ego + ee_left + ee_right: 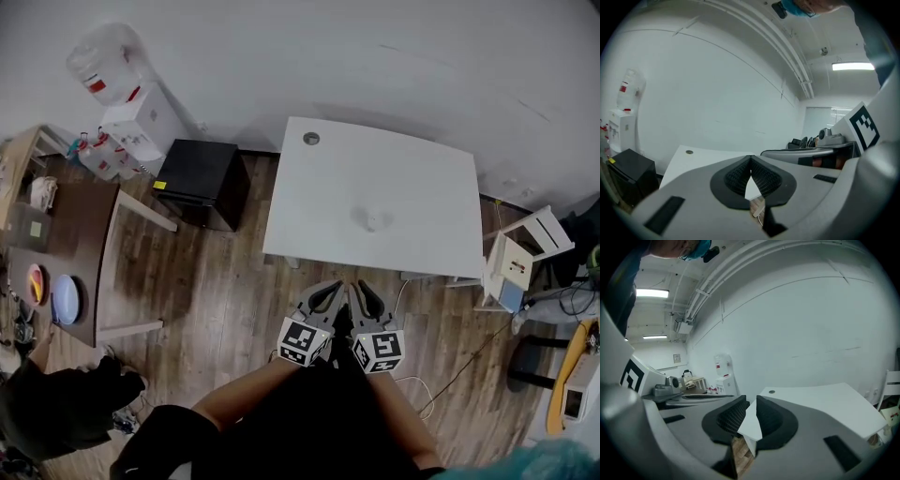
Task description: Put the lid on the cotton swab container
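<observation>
Since both grippers hang close to the person's body, short of the white counter (422, 187) and over the wooden floor (206, 281), no step of the lidding is in hand yet. The left gripper (335, 285), nearest the counter's front edge, has its ribbed pads pressed together with nothing between them. Just beside it the right gripper (362, 285) stands slightly spread; only the counter and floor show through its narrow gap, so it too is empty.

Farther on, near the middle of the counter, sits a small pale translucent object (373, 218), most likely the cotton swab container. It is too small to tell whether its lid is on it, beside it or elsewhere. A round cable hole (311, 138) marks the counter's far left corner. A black cabinet (202, 178) stands left of the counter and a white stool (520, 258) at its right end.

To do the job well, the person should probably step up to the counter first and find the lid. The left gripper would need to spread before it can steady the container's body. The right one should likely take the lid by its rim, keep it level, centre it over the opening and press straight down.
</observation>
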A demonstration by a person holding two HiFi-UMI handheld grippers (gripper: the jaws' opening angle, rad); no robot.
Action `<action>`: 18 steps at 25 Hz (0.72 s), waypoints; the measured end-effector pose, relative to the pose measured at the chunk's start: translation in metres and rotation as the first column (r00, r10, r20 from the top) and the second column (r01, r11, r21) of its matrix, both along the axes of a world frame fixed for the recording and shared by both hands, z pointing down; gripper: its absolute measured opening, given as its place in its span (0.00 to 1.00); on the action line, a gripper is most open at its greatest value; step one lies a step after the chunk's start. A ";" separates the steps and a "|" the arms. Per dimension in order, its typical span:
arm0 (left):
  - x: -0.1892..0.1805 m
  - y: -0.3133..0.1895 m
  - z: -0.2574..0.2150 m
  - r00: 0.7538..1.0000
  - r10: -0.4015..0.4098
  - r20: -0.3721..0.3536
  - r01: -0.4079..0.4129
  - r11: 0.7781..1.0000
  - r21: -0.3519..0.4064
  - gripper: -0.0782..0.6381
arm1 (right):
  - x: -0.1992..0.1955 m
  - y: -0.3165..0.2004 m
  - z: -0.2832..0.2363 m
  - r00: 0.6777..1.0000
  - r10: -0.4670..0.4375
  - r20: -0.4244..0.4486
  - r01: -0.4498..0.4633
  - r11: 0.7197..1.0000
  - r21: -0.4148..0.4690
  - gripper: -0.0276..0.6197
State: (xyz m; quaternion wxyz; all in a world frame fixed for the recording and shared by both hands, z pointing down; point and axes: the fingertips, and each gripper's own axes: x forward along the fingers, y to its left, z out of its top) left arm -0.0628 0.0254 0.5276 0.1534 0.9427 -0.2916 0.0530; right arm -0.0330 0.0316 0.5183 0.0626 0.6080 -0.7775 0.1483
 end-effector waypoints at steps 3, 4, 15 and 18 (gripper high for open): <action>-0.006 0.015 -0.004 1.000 -0.009 -0.015 0.009 1.000 0.001 0.13 | -0.008 0.018 -0.003 1.000 0.011 0.001 -0.011 1.000 0.009 0.14; -0.008 0.020 -0.005 1.000 -0.013 -0.016 0.013 1.000 0.000 0.13 | -0.009 0.023 -0.004 1.000 0.015 0.004 -0.015 1.000 0.013 0.13; -0.009 0.043 -0.043 0.996 -0.091 0.018 0.088 0.987 0.134 0.13 | -0.001 0.061 -0.030 0.996 0.084 -0.027 -0.082 0.994 0.072 0.11; 0.001 0.050 -0.048 0.995 -0.096 0.024 0.091 0.982 0.164 0.13 | 0.009 0.067 -0.034 0.992 0.110 -0.061 -0.105 0.992 0.069 0.11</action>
